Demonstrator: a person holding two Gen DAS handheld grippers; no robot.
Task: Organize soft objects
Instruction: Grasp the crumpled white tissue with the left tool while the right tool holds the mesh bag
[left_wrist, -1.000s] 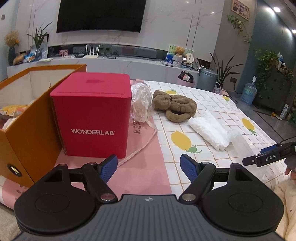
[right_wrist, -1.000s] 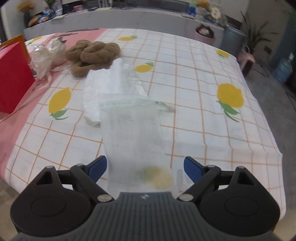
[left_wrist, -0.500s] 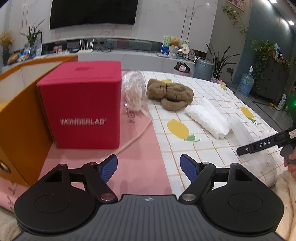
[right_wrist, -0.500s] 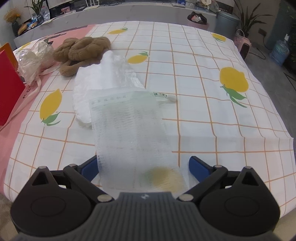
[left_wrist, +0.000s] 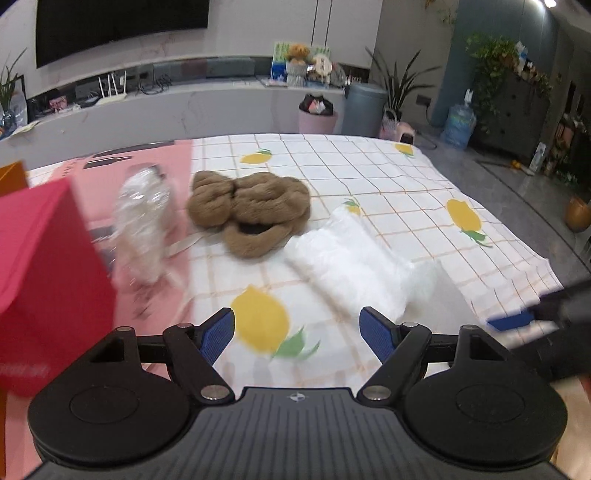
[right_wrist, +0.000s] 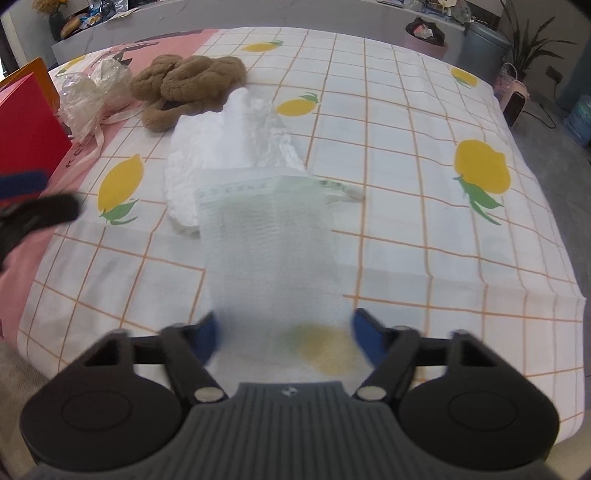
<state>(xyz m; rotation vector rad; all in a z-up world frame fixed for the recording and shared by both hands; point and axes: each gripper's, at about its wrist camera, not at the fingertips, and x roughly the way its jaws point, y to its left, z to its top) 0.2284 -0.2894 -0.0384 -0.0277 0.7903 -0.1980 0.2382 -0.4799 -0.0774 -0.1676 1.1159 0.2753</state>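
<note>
Two claws hover, jaws apart: the left claw (left_wrist: 297, 334) over a lemon-print checked desk (right_wrist: 424, 155), the right claw (right_wrist: 284, 334) straddling a translucent mesh pouch (right_wrist: 269, 251). A crinkly white bag (right_wrist: 207, 147) lies frame-center; a fuzzy brown plush (right_wrist: 188, 81) sits upper left.

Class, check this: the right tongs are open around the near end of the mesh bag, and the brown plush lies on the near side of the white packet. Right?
Not quite. The right wrist view shows the brown plush beyond the white packet, on its far side. The rest stands: the right tongs are open around the mesh bag.
</note>
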